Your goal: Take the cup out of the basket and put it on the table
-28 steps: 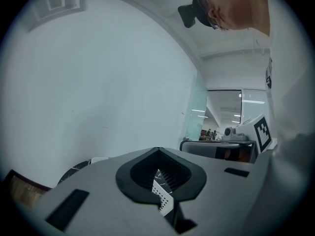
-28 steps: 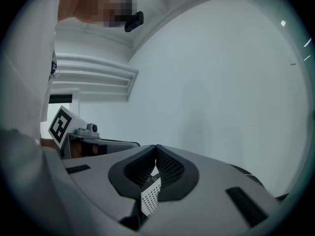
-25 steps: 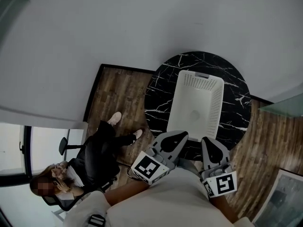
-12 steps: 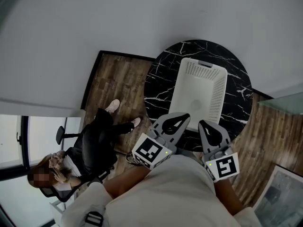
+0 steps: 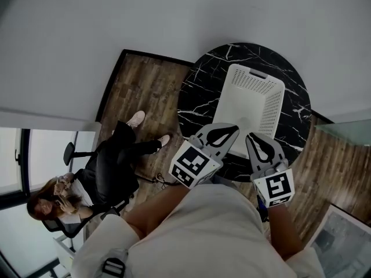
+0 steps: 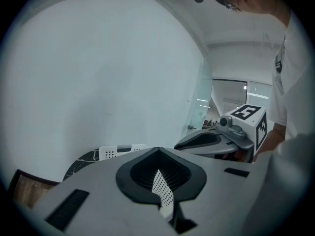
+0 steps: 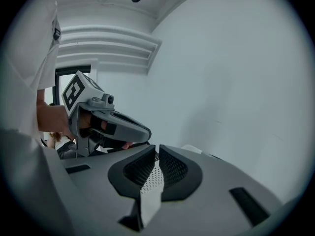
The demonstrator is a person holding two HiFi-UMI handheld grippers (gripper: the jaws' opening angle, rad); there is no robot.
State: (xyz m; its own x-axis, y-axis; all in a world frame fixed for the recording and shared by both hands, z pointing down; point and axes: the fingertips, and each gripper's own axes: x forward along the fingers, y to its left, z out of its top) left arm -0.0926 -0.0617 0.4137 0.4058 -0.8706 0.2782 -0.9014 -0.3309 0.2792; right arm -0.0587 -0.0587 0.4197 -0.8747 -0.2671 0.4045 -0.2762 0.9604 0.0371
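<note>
A white perforated basket [image 5: 264,100] stands on a round black marble table [image 5: 200,97]. A pale spot on the basket floor may be the cup; I cannot tell for sure. My left gripper [image 5: 233,127] is held above the basket's near edge with its jaws together and nothing in them. Beside it, my right gripper [image 5: 251,136] is also shut and empty. In the left gripper view, the left gripper [image 6: 157,150] points over the basket rim [image 6: 120,150], with the right gripper [image 6: 204,141] alongside. In the right gripper view, the right gripper [image 7: 157,152] shows only a thin slit between its jaws.
A person in black [image 5: 113,172] sits on an office chair on the wooden floor [image 5: 142,91], left of the table. A pale wall curves behind the table. A glass panel [image 5: 348,135] stands at the right.
Both grippers have crept forward to the basket's near edge, staying shut. The head view has shifted, so the table and basket sit higher and further right in it.
</note>
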